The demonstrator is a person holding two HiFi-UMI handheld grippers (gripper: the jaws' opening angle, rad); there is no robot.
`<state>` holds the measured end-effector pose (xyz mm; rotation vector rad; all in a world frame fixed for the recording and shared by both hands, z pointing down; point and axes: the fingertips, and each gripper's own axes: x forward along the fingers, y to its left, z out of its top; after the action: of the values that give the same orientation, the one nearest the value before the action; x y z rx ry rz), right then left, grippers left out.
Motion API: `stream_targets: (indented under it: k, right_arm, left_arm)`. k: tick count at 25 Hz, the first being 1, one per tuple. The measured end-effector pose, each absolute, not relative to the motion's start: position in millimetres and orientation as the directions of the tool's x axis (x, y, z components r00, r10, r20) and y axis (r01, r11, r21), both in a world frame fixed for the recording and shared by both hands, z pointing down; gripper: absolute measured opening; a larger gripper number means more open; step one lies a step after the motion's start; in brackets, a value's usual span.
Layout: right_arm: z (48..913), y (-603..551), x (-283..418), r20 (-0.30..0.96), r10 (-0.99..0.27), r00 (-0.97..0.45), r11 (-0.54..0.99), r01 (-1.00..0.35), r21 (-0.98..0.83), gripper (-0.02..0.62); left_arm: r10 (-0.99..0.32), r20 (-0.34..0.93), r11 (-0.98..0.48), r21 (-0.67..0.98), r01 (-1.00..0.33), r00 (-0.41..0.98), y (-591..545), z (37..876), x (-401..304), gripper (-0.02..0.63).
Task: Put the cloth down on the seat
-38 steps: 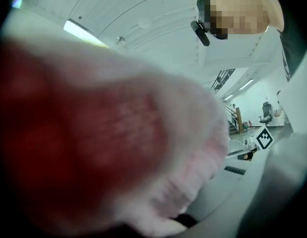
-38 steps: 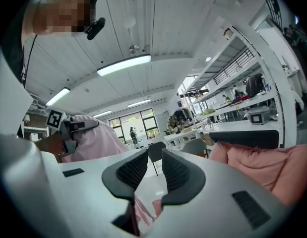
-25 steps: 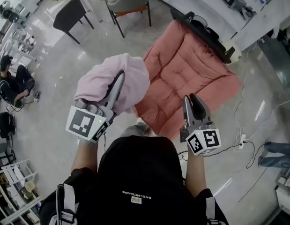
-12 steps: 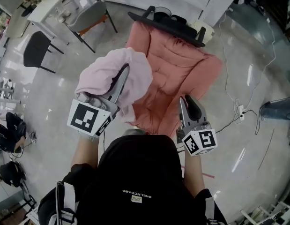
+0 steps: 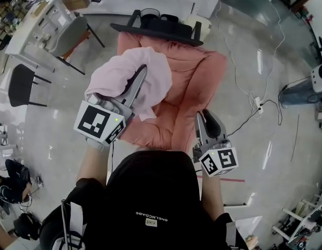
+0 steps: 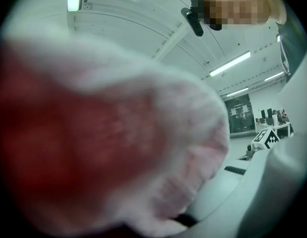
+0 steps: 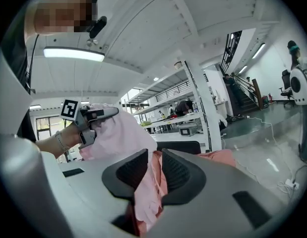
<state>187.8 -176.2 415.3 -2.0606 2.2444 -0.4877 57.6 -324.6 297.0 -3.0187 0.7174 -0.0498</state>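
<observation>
A: The fingers (image 5: 133,91) of the left gripper (image 5: 142,73) are clamped on a bunched pink cloth (image 5: 119,74). The fabric fills that gripper's own view, so it is the head view that shows the hold.

B: And the right gripper (image 5: 204,113)?

A: Its fingers stand only a slit apart. Fabric shows through the slit, but in the head view nothing hangs from them, so I judge it empty.

B: Biggest thing first, then. Where does it all lie?

A: The seat (image 5: 194,82), a salmon cushioned chair, is straight ahead. Its long axis runs from the front edge near the person away to the black back (image 5: 155,27). The cloth is held up over the seat's left side, with part of it overhanging that edge. So the seat lies below the left fingers and to their right.

B: Which hand is nearer?

A: The left, since it carries the cloth. The right hovers by the seat's front right edge, apart from the cloth.

B: Counts?

A: One seat, one cloth, two grippers. Off to the left stand two other chairs, one grey (image 5: 72,33) and one black (image 5: 23,85).
</observation>
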Motion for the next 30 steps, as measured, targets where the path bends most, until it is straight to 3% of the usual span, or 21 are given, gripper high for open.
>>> stream_targets:
  k: [10, 24, 30]
  right_arm:
    - [441, -173, 193, 0.261, -0.965, -0.004, -0.063, -0.966, -0.25, 0.107]
    - [467, -155, 182, 0.35, -0.937, 0.012, -0.098, -0.968, -0.23, 0.107]
    - [487, -150, 177, 0.372, -0.928, 0.007, -0.111, -0.959, -0.259, 0.107]
  left_arm:
    - [-0.355, 0.114, -0.932, 0.032, -0.36, 0.928, -348, 382, 93, 0.091]
    - [-0.304, 0.257, -0.934, 0.107, -0.34, 0.917, -336, 535, 116, 0.091]
    - [-0.224, 0.364, -0.949, 0.129, -0.287, 0.904, -315, 625, 125, 0.091]
